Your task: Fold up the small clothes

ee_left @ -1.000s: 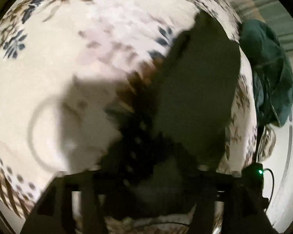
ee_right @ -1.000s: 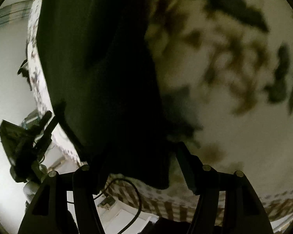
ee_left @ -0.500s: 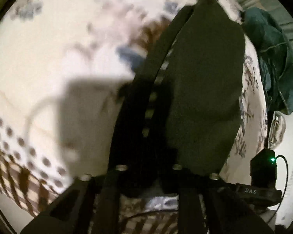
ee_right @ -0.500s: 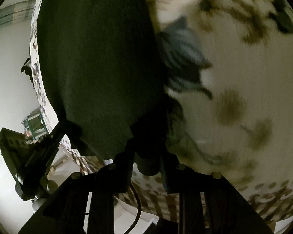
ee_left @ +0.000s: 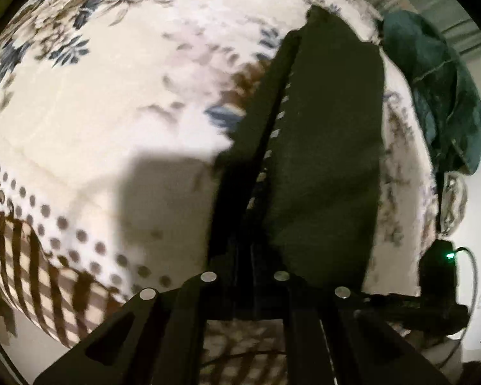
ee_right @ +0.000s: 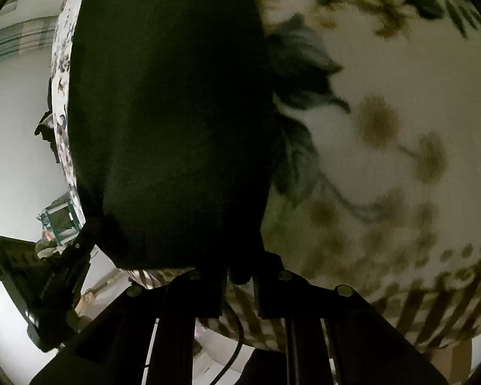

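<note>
Two grippers pinch the near edge of a dark garment [ee_left: 330,147] lying on a flowered bedspread [ee_left: 105,122]: left gripper [ee_left: 245,250] with jaws pressed together on cloth, right gripper [ee_right: 239,272] with jaws closing on its corner. Lift both corners evenly, keeping the edge taut. Open bedspread lies beside it; the bed's edge is near.

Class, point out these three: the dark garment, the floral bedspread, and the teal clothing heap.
dark garment [ee_left: 330,147], left wrist view, middle of its flat panel
floral bedspread [ee_left: 96,102], left wrist view, bare top surface
teal clothing heap [ee_left: 439,96], left wrist view, its crumpled centre
</note>
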`<state>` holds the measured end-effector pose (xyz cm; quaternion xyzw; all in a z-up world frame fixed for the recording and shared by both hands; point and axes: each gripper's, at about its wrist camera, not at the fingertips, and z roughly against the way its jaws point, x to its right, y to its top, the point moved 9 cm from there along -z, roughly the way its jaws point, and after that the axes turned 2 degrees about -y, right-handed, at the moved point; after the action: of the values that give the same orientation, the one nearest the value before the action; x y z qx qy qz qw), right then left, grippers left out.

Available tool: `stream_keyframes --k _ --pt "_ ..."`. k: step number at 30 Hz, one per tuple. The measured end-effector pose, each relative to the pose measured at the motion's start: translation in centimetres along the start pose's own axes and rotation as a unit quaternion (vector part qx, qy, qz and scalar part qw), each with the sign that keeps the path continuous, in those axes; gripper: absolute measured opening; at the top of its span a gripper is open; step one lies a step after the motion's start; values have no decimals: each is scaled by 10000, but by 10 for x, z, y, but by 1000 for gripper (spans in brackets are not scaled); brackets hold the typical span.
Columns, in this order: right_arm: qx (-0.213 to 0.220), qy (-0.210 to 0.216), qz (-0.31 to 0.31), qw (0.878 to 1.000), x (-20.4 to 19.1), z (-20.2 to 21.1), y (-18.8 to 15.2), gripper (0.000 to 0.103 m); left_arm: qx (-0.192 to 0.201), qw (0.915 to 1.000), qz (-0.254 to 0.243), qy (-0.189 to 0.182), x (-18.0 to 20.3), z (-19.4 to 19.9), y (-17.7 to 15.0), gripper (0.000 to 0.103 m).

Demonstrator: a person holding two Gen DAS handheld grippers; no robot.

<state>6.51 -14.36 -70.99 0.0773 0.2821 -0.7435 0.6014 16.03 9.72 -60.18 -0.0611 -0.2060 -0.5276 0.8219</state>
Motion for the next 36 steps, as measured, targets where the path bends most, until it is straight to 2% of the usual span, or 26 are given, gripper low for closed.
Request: stream_keyframes --k 3,5,8,9,10,11,12,13,14,16,19,21,23,25,28,29,30,31,32,34,36 --pt "-33 -118 -21 9999 -1 -7 -1 13 -219 9997 -59 89 -8 -24 0 4" --pt "-42 -360 37 9993 1 -14 2 13 -356 9993 21 70 -13 -36 -2 5" --pt "-133 -501 187 9985 -7 -22 2 14 -558 9982 167 -118 -13 -36 -5 9" --pt "-184 -425 155 9988 -9 -20 2 18 -576 9977 262 -248 -13 -28 -5 10" --pt "-256 -319 112 9991 -11 -17 0 19 -565 9970 330 -412 -11 -22 -6 15" --pt "-287 -237 76 9993 -8 -16 3 25 -518 9967 369 -513 -10 -16 -3 33" --pt "-268 -122 20 9996 -5 -11 5 39 -445 9965 357 -611 -8 -12 1 56" --pt "-133 -26 -42 9999 -5 -3 7 47 -387 9953 323 -828 -4 -12 6 68" --pt "-35 35 -46 10000 7 4 14 59 -371 9944 306 -937 -1 -14 9 74" --pt "199 229 -68 9995 7 10 22 62 -434 9933 254 -1043 3 -33 16 74" --pt "122 556 -204 9982 7 -3 29 62 -652 9925 187 -1013 5 -66 18 74" --pt "127 807 -238 9964 11 -6 36 70 -600 9935 125 -964 8 -69 20 75" --pt "214 1206 -309 9920 7 -3 39 70 -568 9940 63 -931 9 -66 18 75" --pt "260 1803 -408 9824 -3 -1 36 70 -568 9944 -51 -894 13 -69 15 75" --pt "202 1992 -390 9790 -15 -12 31 66 -563 9940 -69 -934 17 -65 15 75" --pt "201 1977 -391 9793 -18 -15 30 59 -548 9939 -95 -957 18 -63 16 59" --pt "223 1904 -416 9806 -20 -19 30 37 -542 9936 -146 -982 22 -62 16 19" --pt "230 1833 -450 9818 -20 -21 30 20 -627 9925 -121 -1039 26 -63 13 6" --pt "227 1847 -526 9811 -21 -23 29 14 -622 9921 -93 -1081 25 -61 13 6" --pt "323 1832 -662 9803 -19 -18 28 13 -381 9938 -77 -1044 26 -45 10 6" --pt "371 1706 -742 9818 -19 -13 20 12 -330 9934 16 -1103 26 -35 5 6"
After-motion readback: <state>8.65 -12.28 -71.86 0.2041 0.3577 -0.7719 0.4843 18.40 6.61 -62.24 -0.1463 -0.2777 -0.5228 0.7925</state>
